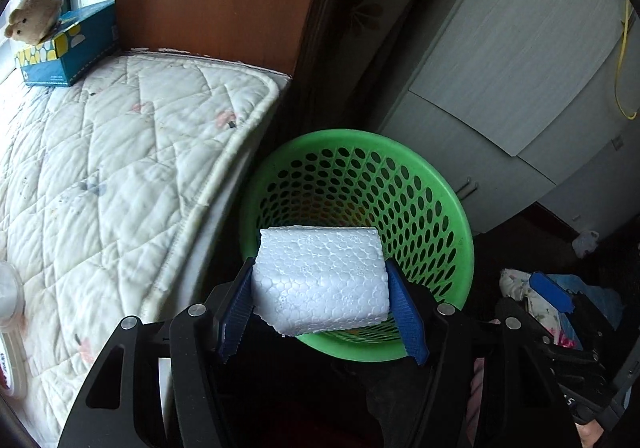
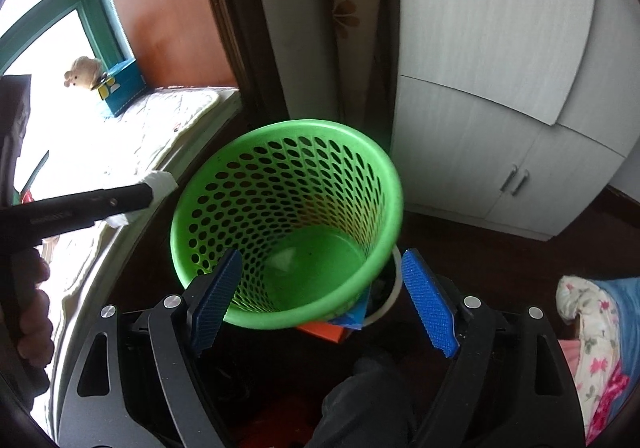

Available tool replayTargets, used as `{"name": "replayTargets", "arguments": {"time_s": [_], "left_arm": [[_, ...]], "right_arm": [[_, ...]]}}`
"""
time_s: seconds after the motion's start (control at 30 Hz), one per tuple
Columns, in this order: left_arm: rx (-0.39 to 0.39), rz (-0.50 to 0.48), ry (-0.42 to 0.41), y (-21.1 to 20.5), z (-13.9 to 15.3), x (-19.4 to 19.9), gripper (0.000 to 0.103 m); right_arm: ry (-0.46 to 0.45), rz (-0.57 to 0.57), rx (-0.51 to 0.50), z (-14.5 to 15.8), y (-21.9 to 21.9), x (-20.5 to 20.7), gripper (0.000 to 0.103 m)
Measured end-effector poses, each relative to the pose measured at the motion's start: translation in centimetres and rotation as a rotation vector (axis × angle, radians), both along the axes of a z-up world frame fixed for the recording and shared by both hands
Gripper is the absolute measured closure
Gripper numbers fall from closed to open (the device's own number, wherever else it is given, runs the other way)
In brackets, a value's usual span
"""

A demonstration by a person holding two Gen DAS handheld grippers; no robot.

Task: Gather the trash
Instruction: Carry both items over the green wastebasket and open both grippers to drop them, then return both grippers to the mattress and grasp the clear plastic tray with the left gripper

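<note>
two tongs hang near one green basket [image 2: 286,226], which stands on the floor between the quilted bed [image 1: 120,175] and the white cabinet [image 2: 500,127]. left tongs [image 1: 320,298] are clamped on a white foam block [image 1: 322,280], held above the basket's near rim. right tongs [image 2: 322,304] stand wide over the basket's near rim with nothing pinched between the blue pads [image 2: 428,304].

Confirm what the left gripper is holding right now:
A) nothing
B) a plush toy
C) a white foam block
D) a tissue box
C: in the left wrist view the left gripper has its blue pads pressed on both sides of a white foam block, in front of the green basket.
</note>
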State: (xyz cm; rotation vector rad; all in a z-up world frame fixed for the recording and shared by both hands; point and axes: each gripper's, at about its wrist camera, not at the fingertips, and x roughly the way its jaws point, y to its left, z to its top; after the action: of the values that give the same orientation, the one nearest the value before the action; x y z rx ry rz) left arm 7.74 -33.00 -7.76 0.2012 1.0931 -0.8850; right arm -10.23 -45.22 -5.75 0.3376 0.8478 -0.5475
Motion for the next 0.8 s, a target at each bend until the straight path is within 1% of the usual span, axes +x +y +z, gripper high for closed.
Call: {"name": "replayTargets", "arguments": {"time_s": [0.07, 0.1, 0.23, 0.37, 0.5, 0.6, 0.8], "left_arm": [[-0.003, -0.006, 0.012, -0.4, -0.4, -0.1, 0.037], [-0.004, -0.005, 0.013, -0.5, -0.5, -0.2, 0.031], [-0.01, -0.009, 0.018, -0.5, -0.8, -0.6, 0.029], [-0.015, 0.005, 0.008, 0.8, -0.2, -0.6, 0.029], [-0.006, 0.055, -0.025, 3.7, 0.9, -0.5, 0.029], [-0.002, 0.108, -0.053, 6.3, 1.7, -0.3, 0.029], [0.03, 0.224, -0.107, 12.1, 2.7, 0.5, 0.029]], "right_arm": [[-0.004, -0.007, 0.001, 0.2, -0.1, -0.5, 0.022], [-0.006, -0.01, 0.001, 0.2, -0.2, -0.7, 0.022], [-0.008, -0.012, 0.005, 0.3, -0.1, -1.0, 0.022], [-0.015, 0.004, 0.006, 0.6, 0.4, -0.8, 0.021], [-0.025, 0.037, 0.012, 0.8, 1.5, -0.1, 0.019], [-0.029, 0.069, 0.021, 0.9, 2.6, 0.8, 0.019], [-0.024, 0.153, 0.027, 0.9, 5.6, 3.2, 0.018]]}}
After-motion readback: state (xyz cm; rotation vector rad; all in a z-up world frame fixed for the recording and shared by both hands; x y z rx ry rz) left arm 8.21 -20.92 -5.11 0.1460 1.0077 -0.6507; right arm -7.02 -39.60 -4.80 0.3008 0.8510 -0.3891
